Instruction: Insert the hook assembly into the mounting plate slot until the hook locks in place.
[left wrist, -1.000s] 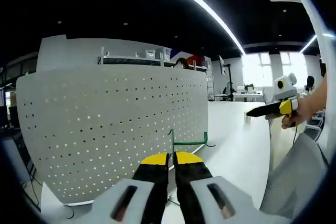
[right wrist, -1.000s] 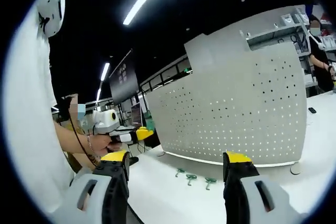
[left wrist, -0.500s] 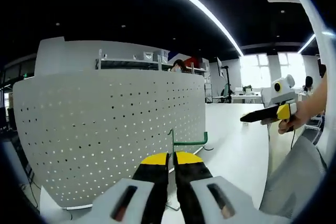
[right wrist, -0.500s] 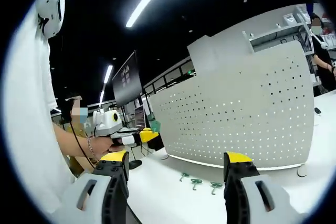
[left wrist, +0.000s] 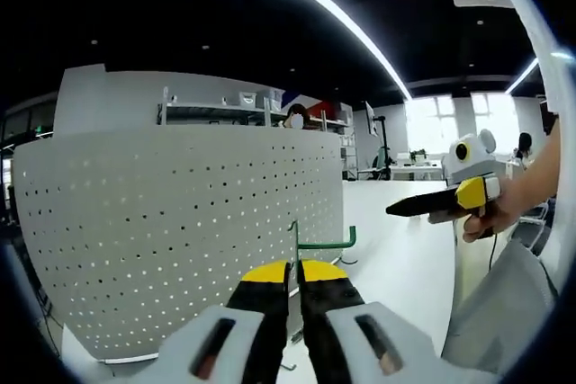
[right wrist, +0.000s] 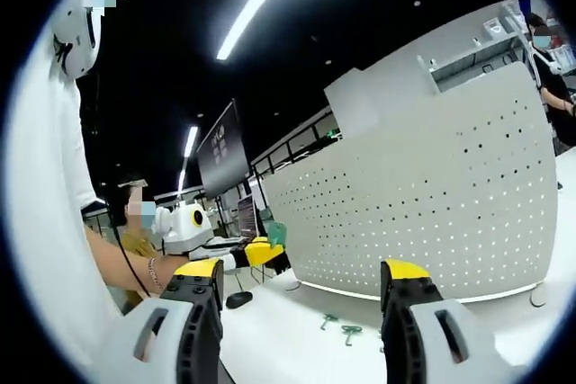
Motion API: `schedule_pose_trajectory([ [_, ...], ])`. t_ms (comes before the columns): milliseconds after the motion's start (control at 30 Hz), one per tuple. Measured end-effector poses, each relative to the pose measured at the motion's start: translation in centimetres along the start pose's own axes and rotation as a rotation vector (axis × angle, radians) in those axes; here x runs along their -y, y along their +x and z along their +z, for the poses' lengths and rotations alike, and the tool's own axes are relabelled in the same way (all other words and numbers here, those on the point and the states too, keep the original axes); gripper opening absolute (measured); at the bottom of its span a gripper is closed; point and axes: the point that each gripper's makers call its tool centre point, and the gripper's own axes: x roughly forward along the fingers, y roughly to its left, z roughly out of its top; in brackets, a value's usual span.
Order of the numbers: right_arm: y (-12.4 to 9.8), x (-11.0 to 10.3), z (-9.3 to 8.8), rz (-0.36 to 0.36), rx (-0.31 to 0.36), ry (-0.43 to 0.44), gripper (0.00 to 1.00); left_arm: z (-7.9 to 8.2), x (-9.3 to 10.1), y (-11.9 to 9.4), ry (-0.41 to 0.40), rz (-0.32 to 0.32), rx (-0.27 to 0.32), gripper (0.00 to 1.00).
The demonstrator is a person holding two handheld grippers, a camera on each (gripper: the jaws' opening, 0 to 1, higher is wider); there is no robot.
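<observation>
Left gripper view first: your left hand-held gripper (left wrist: 294, 278) has its jaws pinched nearly together on the green hook (left wrist: 310, 242), which sticks up between the yellow tips with its arm pointing off to the right. Just past it stands the perforated mounting plate (left wrist: 180, 222), upright on the white counter (left wrist: 396, 249), and the hook looks close to the plate but I can't tell if it's touching any hole yet. Your right hand-held gripper (left wrist: 432, 206) hangs off to the side, well apart from the plate.

In the right gripper view that gripper (right wrist: 301, 281) has its jaws spread wide with nothing between them, and a few spare hooks (right wrist: 337, 328) lie on the counter near the foot of the plate.

What I'd worry about: the grip is on a thin wire, so if you push in at an angle it could twist in the jaws and miss the slot. Nothing is bracing the plate either, so a hard shove could tip or slide it.
</observation>
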Motion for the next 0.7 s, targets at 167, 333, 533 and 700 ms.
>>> schedule_pose_trajectory([
  [167,1.1,-0.4,0.1,0.011,0.012,0.006,0.66,0.5,0.4,0.4,0.005,0.001,0.008,0.03],
  [333,2.0,-0.7,0.3,0.023,0.023,0.014,0.66,0.7,0.6,0.7,0.008,0.001,0.011,0.03],
  [533,2.7,-0.6,0.9,0.020,0.053,0.030,0.63,1.1,0.7,0.8,0.013,0.008,0.018,0.03],
  [700,3.6,-0.6,0.9,0.026,0.049,0.024,0.61,1.3,0.7,0.8,0.014,0.010,0.021,0.03],
])
